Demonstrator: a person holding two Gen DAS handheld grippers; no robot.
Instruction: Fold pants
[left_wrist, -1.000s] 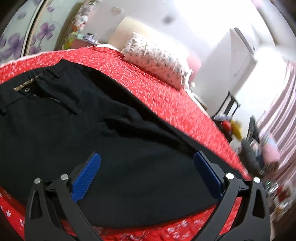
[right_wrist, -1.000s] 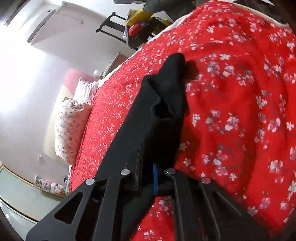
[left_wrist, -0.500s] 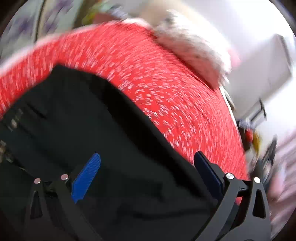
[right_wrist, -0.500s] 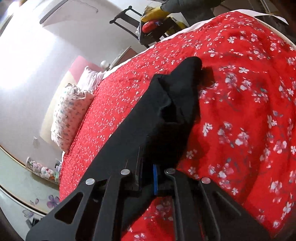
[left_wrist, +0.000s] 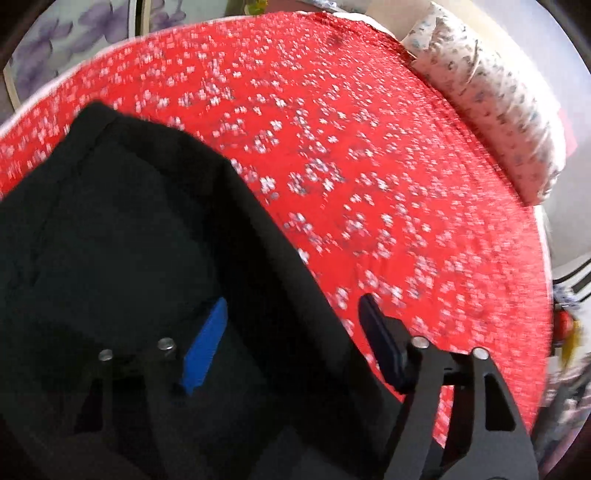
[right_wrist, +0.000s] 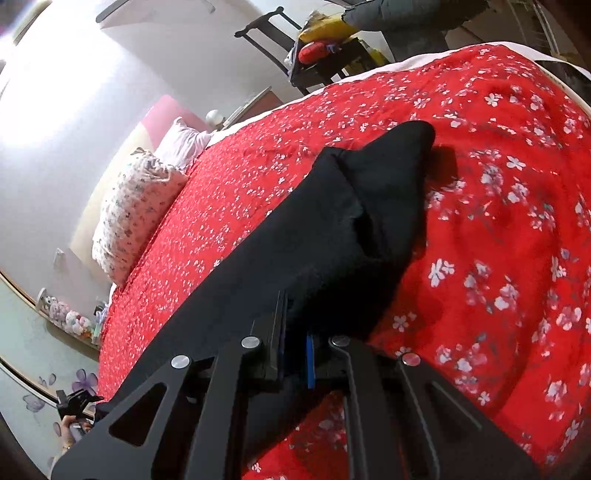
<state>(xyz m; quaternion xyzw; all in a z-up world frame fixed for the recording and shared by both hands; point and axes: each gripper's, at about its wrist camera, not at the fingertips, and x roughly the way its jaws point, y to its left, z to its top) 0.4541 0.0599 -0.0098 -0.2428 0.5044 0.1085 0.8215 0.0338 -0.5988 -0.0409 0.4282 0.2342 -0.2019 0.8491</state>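
The black woven-cloth pants (left_wrist: 122, 236) lie spread on a red bedspread with small white flowers (left_wrist: 369, 166), which covers the bed. In the left wrist view the dark cloth fills the lower left, its long straight edge running diagonally from a rounded upper corner down toward the lower right. The fabric there looks flat, with a faint seam line near the corner. In the right wrist view the pants (right_wrist: 332, 229) stretch away as a long band, and their far end is lifted and bunched into a soft peak above the bedspread (right_wrist: 498, 221).
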